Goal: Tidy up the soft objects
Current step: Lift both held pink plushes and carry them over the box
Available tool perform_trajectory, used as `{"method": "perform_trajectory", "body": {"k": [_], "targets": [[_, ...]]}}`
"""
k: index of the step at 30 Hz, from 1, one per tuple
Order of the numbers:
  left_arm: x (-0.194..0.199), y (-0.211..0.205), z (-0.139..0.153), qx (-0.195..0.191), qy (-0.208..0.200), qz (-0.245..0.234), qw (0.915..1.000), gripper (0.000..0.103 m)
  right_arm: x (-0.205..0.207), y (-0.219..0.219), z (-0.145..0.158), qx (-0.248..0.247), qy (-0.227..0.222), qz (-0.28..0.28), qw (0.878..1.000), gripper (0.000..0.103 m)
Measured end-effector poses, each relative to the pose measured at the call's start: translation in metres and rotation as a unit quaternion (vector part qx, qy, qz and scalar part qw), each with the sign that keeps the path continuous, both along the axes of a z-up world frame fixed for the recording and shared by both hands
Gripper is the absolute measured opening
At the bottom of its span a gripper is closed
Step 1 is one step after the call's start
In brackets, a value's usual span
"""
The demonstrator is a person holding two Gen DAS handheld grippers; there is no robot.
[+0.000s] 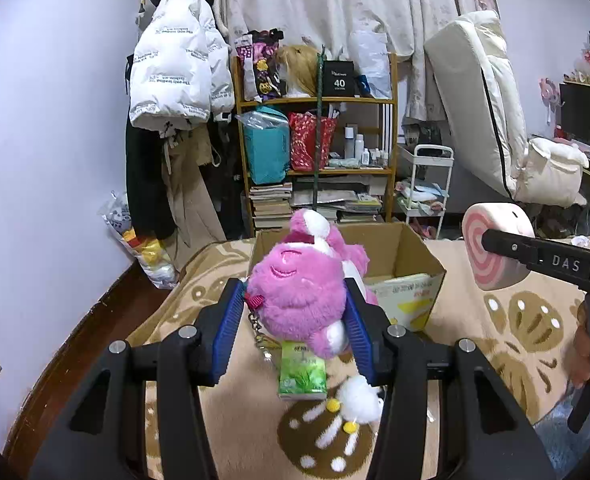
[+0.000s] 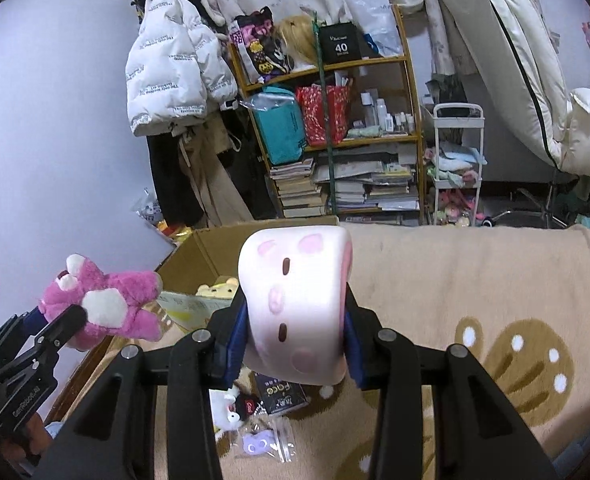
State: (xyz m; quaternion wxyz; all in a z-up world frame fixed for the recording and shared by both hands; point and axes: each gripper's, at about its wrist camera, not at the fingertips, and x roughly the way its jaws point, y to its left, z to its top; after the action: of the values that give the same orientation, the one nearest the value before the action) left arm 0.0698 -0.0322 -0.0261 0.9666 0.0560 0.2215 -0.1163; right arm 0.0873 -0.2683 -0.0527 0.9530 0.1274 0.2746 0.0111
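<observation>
My left gripper (image 1: 295, 312) is shut on a pink plush bear (image 1: 299, 284), held above the blanket just in front of an open cardboard box (image 1: 399, 248). The same bear (image 2: 103, 304) and left gripper (image 2: 61, 320) show at the left of the right wrist view. My right gripper (image 2: 295, 328) is shut on a pale pink swirl-roll cushion (image 2: 299, 304) with a drawn face, lifted over the blanket beside the box (image 2: 199, 252). That cushion (image 1: 495, 248) hangs at the right in the left wrist view. A yellow plush (image 2: 219, 290) lies inside the box.
A beige patterned blanket (image 2: 475, 280) covers the bed. On it lie a green tissue pack (image 1: 303, 372), a small white plush (image 1: 359, 400), a dark packet (image 2: 281, 394) and a small bagged item (image 2: 263, 442). A cluttered shelf (image 1: 319, 136), hanging coats (image 1: 175, 76) and a white trolley (image 2: 455, 160) stand behind.
</observation>
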Motion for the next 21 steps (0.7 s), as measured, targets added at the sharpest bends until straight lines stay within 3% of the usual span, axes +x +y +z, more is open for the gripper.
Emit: {"method": "perform_trajectory", "body": {"k": [4,11,21], "targets": [[0.011,0.0,0.006,-0.019,0.007,-0.011,0.9997,0.048,0.006,0.001,0.009,0.012,-0.02,0.017,1.0,0.043],[0.03,-0.006,0.023,-0.009,-0.018,-0.012,0.9997,0.048,0.027,0.002,0.02,0.021,-0.034,0.026,0.999,0.043],[0.055,-0.012,0.051,-0.003,-0.065,-0.001,0.9979,0.049,0.061,0.009,0.04,-0.029,-0.043,0.023,0.998,0.043]]}}
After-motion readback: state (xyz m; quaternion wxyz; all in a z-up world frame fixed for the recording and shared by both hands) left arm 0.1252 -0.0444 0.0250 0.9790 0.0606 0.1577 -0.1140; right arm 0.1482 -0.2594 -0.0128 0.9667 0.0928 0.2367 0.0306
